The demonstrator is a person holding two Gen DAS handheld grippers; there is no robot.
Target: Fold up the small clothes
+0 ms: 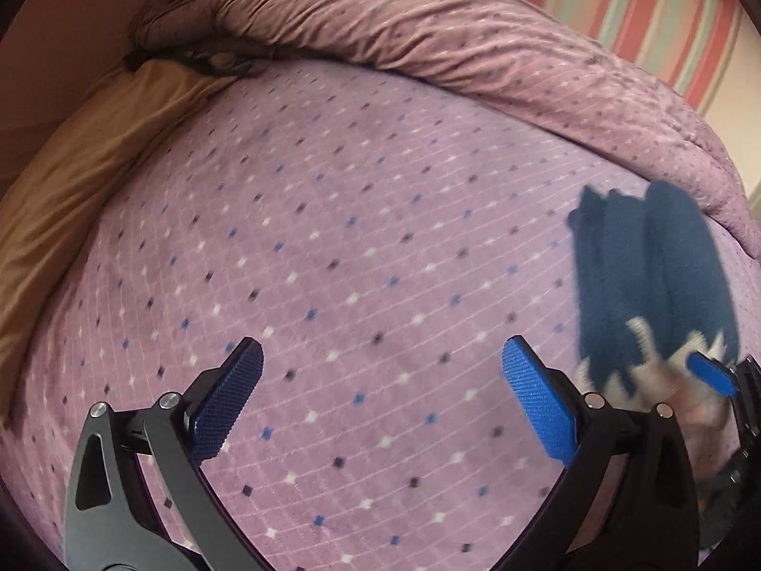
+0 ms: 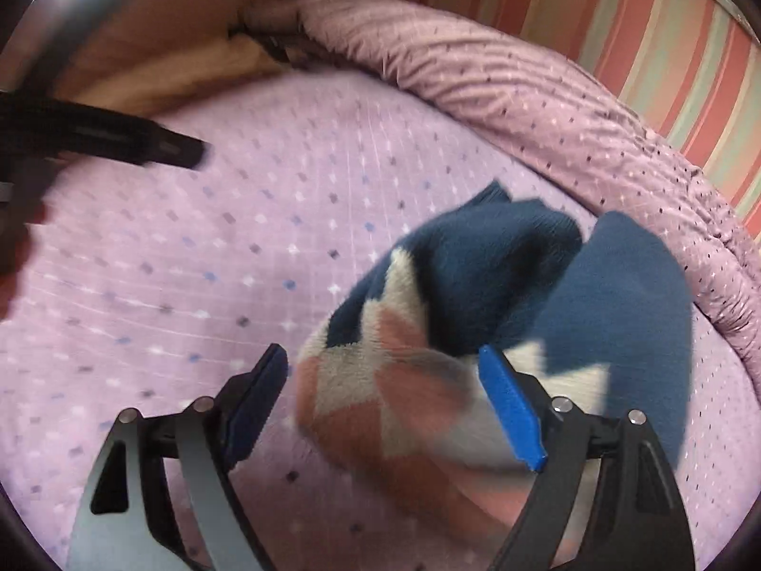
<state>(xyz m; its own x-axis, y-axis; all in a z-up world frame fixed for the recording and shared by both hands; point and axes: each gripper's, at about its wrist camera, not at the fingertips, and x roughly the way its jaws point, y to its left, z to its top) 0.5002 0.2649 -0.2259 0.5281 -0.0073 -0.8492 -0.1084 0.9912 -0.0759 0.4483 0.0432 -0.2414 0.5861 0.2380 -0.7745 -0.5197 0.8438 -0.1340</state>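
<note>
Sock (image 2: 475,314), dark blue with cream and pink diamonds, bunched between the spread fingers of the right gripper (image 2: 385,409), against the right-hand pad; grip itself blurred, cannot tell. Left gripper (image 1: 380,399) fingers spread, nothing between them. Left view shows the sock raised above the bed (image 1: 333,190), near its right edge.

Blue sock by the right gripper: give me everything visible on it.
The sock looks like soft fuzzy knit: dark blue over most of it, with a cream and pink diamond pattern at the end nearest the camera. It is bunched and folded over, blurred by motion. The patterned end sits between the open fingers of the right gripper; whether they touch it I cannot tell. The blue end drapes toward the purple bedspread. The left gripper is open and apart from it.
</note>
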